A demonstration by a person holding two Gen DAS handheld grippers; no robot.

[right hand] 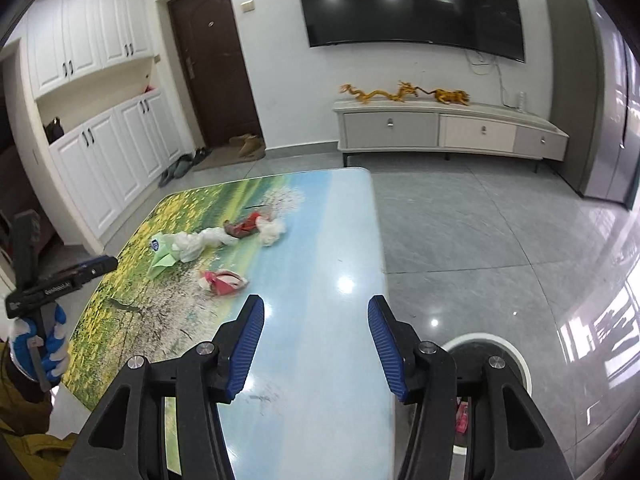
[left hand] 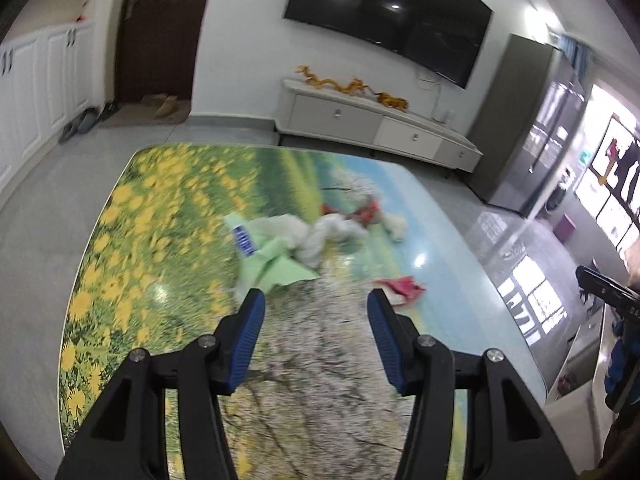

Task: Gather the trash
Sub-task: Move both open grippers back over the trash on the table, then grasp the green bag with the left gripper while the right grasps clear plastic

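Trash lies on a table with a printed flower-field top (left hand: 168, 208) (right hand: 320, 360). A green wrapper with a blue label (left hand: 268, 260) (right hand: 162, 258), white crumpled tissue (left hand: 320, 236) (right hand: 200, 242), a red scrap (left hand: 366, 212) (right hand: 246, 226) and another white wad (left hand: 394, 224) (right hand: 274, 230) lie in a row. A red-and-white wrapper (left hand: 402, 286) (right hand: 224, 280) lies nearer. My left gripper (left hand: 316, 300) is open and empty, just short of the green wrapper. My right gripper (right hand: 316, 304) is open and empty over the table's right edge. A round white-rimmed bin (right hand: 490, 348) stands on the floor beneath it.
A TV cabinet (right hand: 440, 128) with gold dragon ornaments stands at the far wall under a wall TV (right hand: 412, 0). White cupboards (right hand: 100, 152) and a dark door (right hand: 212, 64) are at the left, shoes on the floor. A grey fridge (right hand: 592, 92) is at the right.
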